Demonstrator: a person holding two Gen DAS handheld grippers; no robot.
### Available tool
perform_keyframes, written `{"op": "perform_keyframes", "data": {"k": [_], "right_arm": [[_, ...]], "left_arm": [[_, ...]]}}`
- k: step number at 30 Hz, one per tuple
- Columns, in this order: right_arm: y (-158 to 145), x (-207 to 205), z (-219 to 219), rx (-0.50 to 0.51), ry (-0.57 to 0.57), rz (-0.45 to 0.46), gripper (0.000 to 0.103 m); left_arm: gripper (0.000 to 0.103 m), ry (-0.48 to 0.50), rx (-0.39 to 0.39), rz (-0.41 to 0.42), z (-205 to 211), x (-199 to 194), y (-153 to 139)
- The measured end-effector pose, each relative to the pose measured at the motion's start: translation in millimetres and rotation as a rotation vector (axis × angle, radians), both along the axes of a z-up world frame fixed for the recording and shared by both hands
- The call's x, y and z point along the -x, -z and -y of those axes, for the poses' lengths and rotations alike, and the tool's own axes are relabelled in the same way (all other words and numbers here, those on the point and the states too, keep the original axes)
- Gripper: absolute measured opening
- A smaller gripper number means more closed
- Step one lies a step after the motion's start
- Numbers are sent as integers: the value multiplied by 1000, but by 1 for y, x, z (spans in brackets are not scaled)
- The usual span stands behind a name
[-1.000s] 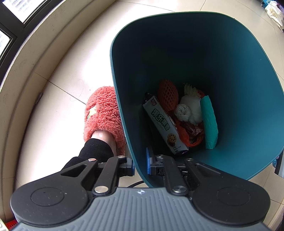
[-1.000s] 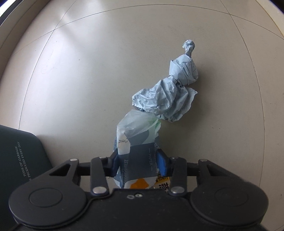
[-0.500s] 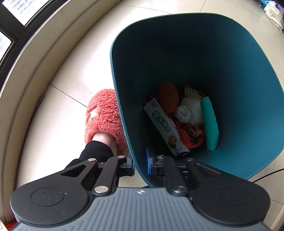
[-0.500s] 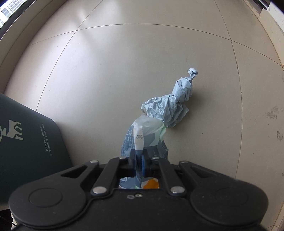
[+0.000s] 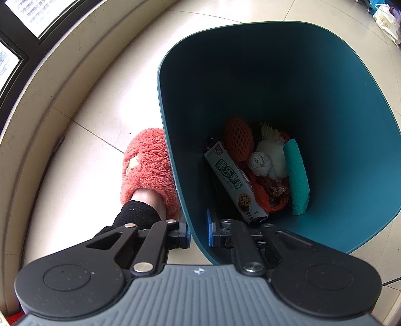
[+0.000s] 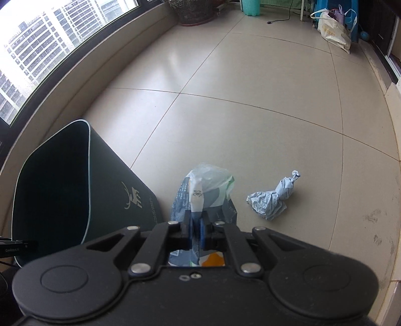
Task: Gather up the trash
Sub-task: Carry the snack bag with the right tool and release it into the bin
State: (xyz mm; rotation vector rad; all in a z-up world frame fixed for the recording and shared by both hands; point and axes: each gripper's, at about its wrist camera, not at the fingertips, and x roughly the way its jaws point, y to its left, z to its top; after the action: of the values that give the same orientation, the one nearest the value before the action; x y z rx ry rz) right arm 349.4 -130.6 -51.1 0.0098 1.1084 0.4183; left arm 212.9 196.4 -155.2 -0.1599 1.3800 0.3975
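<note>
My left gripper [image 5: 198,232] is shut on the near rim of a teal trash bin [image 5: 250,75] and holds it tilted. Inside lie a biscuit box [image 5: 234,178], an orange foam net [image 5: 238,140], white wads and a green sponge [image 5: 297,178]. My right gripper [image 6: 197,224] is shut on a crumpled plastic wrapper [image 6: 205,185], lifted above the floor, just right of the bin [image 6: 50,180]. A crumpled blue paper wad [image 6: 272,198] lies on the floor to the right.
A foot in a fuzzy orange slipper [image 5: 147,170] stands against the bin's left side. A raised window ledge [image 6: 82,75] curves along the left. Bags [image 6: 333,27] and a potted plant [image 6: 193,10] stand at the far end of the tiled floor.
My right gripper closed on the wrapper and lifted it off the floor, swinging up and left toward the bin. The blue wad stayed on the floor. The left gripper barely moved.
</note>
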Motion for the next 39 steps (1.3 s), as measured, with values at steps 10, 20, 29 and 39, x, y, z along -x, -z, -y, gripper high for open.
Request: {"op": "perform_keyframes", "data": {"k": [10, 20, 29, 39], "right_arm": [[-58, 20, -82, -108, -193, 85, 4], [-3, 11, -183, 3, -313, 23, 4], [46, -10, -215, 72, -314, -49, 5], [69, -6, -229, 95, -300, -84, 22]], "left_arm": [[11, -3, 15, 10, -3, 2, -4], [11, -4, 44, 13, -8, 2, -7], [11, 1, 64, 10, -12, 2, -6], [11, 0, 75, 9, -18, 2, -4]]}}
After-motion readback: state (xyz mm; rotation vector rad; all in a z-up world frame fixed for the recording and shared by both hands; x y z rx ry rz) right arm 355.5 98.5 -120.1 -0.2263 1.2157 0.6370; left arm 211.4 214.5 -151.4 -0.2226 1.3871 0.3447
